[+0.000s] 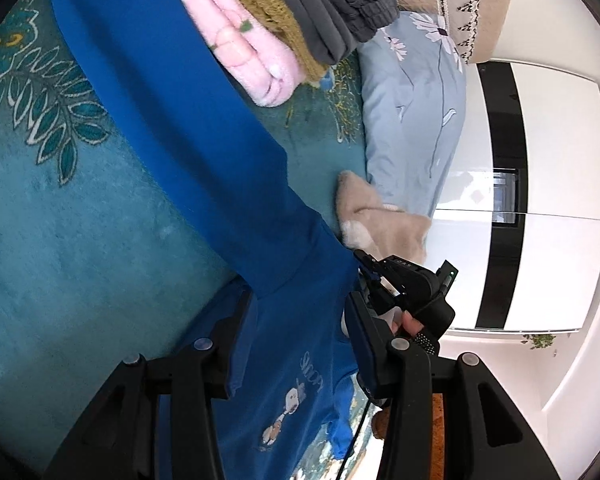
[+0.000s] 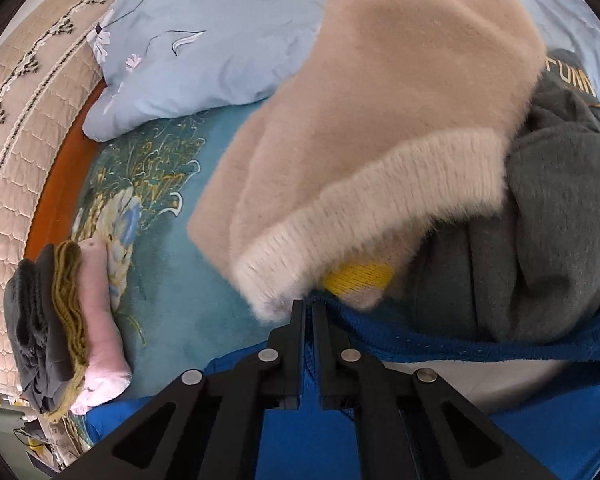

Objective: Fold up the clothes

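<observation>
The right claw (image 2: 307,308) pinches the blue cotton sweatshirt (image 2: 440,350) collar; the left claw (image 1: 296,320) stands half open around its sleeve, not pressing. Three folded garments (image 1: 284,12) are stacked, partly cut off.

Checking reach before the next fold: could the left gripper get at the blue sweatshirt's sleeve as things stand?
Probably yes. The left gripper hangs open over the blue sweatshirt, the sleeve lies flat on the bedspread, nothing between; the folded stack sits beyond.

Both views bright, even daylight, soft shadows only. Left wrist view: white wall (image 1: 560,264) at 3 o'clock glossy, near overexposed; pink folded garment (image 1: 244,48) at 12 o'clock smeared by motion blur. Right wrist view: beige fuzzy sweater (image 2: 380,120) blurred at centre. Strong fisheye bending, black vignette at all corners.
</observation>
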{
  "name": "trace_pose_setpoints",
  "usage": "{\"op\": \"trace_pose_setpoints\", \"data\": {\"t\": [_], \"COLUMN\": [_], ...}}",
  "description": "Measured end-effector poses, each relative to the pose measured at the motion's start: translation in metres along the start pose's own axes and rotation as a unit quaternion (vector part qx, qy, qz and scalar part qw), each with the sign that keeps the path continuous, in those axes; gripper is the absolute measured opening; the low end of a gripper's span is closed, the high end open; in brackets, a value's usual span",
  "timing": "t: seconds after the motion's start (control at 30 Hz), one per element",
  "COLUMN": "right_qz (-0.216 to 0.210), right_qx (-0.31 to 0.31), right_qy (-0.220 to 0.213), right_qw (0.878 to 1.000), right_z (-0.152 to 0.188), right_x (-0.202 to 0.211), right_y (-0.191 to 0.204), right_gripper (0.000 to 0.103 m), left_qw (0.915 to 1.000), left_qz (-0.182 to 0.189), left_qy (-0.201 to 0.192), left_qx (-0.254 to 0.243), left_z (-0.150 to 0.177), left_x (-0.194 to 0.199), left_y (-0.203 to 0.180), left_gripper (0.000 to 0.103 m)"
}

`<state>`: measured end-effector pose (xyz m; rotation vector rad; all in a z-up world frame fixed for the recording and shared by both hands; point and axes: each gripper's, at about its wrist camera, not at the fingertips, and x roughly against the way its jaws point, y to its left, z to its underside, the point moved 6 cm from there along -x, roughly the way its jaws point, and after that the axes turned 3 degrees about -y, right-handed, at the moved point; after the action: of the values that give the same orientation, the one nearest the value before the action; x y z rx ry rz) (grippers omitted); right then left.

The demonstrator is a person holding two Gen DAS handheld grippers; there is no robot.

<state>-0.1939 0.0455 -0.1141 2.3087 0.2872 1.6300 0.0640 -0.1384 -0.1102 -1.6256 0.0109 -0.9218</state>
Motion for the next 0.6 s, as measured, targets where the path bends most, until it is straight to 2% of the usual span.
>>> {"op": "trace_pose_setpoints", "data": {"t": [0.07, 0.1, 0.13, 0.2, 0.27, 0.33, 0.37, 0.43, 0.5, 0.57, 0.6], "right_qz": [-0.014, -0.022, -0.039, -0.077, -0.111, -0.125, -0.123, -0.103, -0.081, -0.052, -0.031], "right_qx": [0.003, 0.004, 0.002, -0.009, -0.026, -0.046, -0.057, -0.098, -0.151, -0.22, -0.262], "right_qy": [-0.002, -0.004, -0.013, -0.033, -0.054, -0.077, -0.088, -0.114, -0.141, -0.172, -0.195], "right_qw": [1.0, 1.0, 0.999, 0.996, 0.992, 0.988, 0.987, 0.983, 0.975, 0.959, 0.945], "right_z": [-0.001, -0.002, -0.004, -0.005, -0.004, 0.001, 0.005, 0.018, 0.032, 0.053, 0.068], "right_x": [0.009, 0.014, 0.025, 0.052, 0.085, 0.121, 0.136, 0.169, 0.2, 0.23, 0.248], "right_y": [-0.002, -0.003, -0.005, -0.015, -0.034, -0.071, -0.094, -0.162, -0.232, -0.305, -0.347], "right_gripper": [0.008, 0.014, 0.03, 0.044, 0.044, 0.046, 0.046, 0.048, 0.049, 0.05, 0.051], "left_qw": [1.0, 0.9999, 0.9999, 0.9997, 0.9994, 0.9992, 0.999, 0.9985, 0.9978, 0.997, 0.9968], "left_qz": [-0.007, -0.011, -0.016, -0.024, -0.031, -0.035, -0.038, -0.044, -0.05, -0.055, -0.056], "left_qy": [0.001, 0.001, 0.002, 0.002, 0.0, -0.005, -0.007, -0.012, -0.016, -0.017, -0.016], "left_qx": [0.0, -0.001, -0.003, -0.008, -0.014, -0.019, -0.022, -0.03, -0.041, -0.052, -0.054], "left_z": [0.0, 0.0, 0.001, 0.002, 0.003, 0.003, 0.004, 0.006, 0.009, 0.013, 0.015], "left_x": [-0.002, -0.003, -0.004, -0.005, -0.004, -0.002, -0.001, 0.0, 0.001, 0.002, 0.002], "left_y": [0.002, 0.002, 0.002, 0.003, 0.002, 0.002, 0.001, 0.0, -0.004, -0.008, -0.01], "left_gripper": [0.046, 0.046, 0.046, 0.046, 0.046, 0.046, 0.047, 0.052, 0.052, 0.052, 0.052]}}
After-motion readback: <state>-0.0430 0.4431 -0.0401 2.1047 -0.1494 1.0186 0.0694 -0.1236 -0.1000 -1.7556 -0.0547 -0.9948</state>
